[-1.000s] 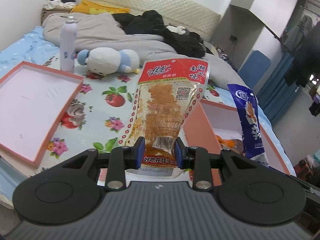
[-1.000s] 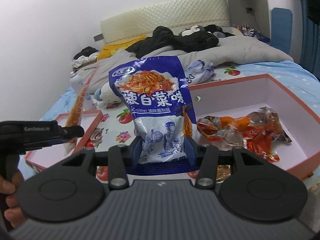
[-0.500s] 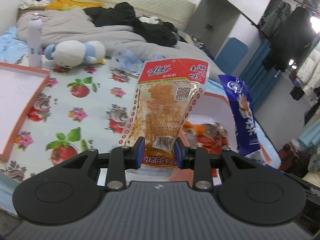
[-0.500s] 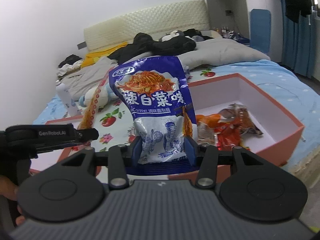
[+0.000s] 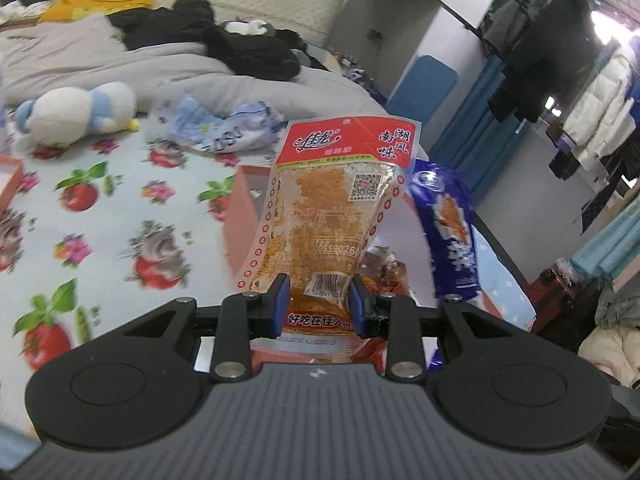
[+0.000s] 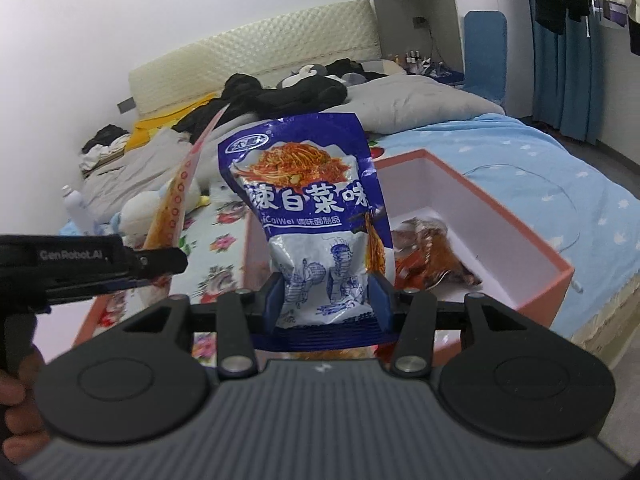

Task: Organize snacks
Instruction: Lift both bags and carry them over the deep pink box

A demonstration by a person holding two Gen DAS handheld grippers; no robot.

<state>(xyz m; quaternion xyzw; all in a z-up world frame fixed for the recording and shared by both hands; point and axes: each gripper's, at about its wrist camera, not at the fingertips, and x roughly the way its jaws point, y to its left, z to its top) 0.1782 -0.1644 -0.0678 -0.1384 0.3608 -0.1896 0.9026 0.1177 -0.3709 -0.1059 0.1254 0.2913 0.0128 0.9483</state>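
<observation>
Left wrist view: left gripper (image 5: pixel 319 300), blue pads pinching the lower part of a clear red-topped snack packet (image 5: pixel 332 216) held upright over the near corner of a pink box (image 5: pixel 240 216). To its right, the blue snack packet (image 5: pixel 448 232) hangs edge-on. Bare floral bedsheet (image 5: pixel 120 208) lies open to the left of the box; a second pink tray's corner (image 5: pixel 10 180) shows at the far left edge. Beyond: plush toy (image 5: pixel 76 114), crumpled blue wrapper (image 5: pixel 224 126), grey duvet (image 5: pixel 192 68). Only here: hanging clothes (image 5: pixel 560 48) at right. Right wrist view: right gripper (image 6: pixel 328 300), pads clamped on the blue snack packet (image 6: pixel 308 208), upright in front of the pink box (image 6: pixel 520 240). Box walls stand clear, interior open; it holds a heap of red-orange wrappers (image 6: pixel 432 256) against the near left side, the rest of its floor bare. Only here: the left gripper (image 6: pixel 160 260) from the side with the red-topped packet (image 6: pixel 176 200) edge-on, a hand (image 6: pixel 16 400) on its handle, a white bottle (image 6: pixel 76 208), the headboard (image 6: pixel 256 64).
</observation>
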